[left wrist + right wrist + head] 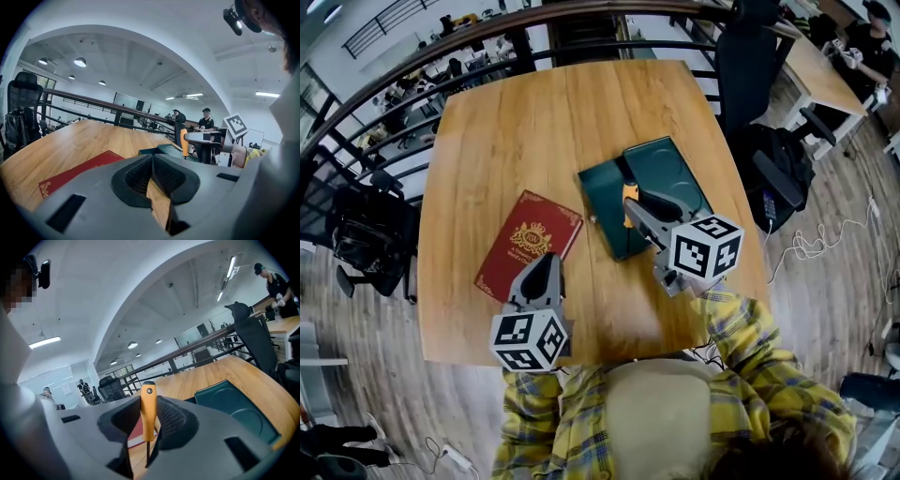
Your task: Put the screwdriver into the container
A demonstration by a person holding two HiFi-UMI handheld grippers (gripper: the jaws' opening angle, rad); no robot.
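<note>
Right gripper (pixel 146 434) clenched on screwdriver (pixel 148 408), handle upright, thin shank below. Judged light, rigid, slick plastic; mid-handle hold suits. Left gripper (pixel 153 176) closed, empty. Container (pixel 234 406) near.

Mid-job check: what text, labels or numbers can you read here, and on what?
Too small to read: gold crest and print on red hardcover book.
Cubes of left gripper and right gripper: black-and-white square markers, no words.
No print visible: orange-handled screwdriver, dark green container.
</note>
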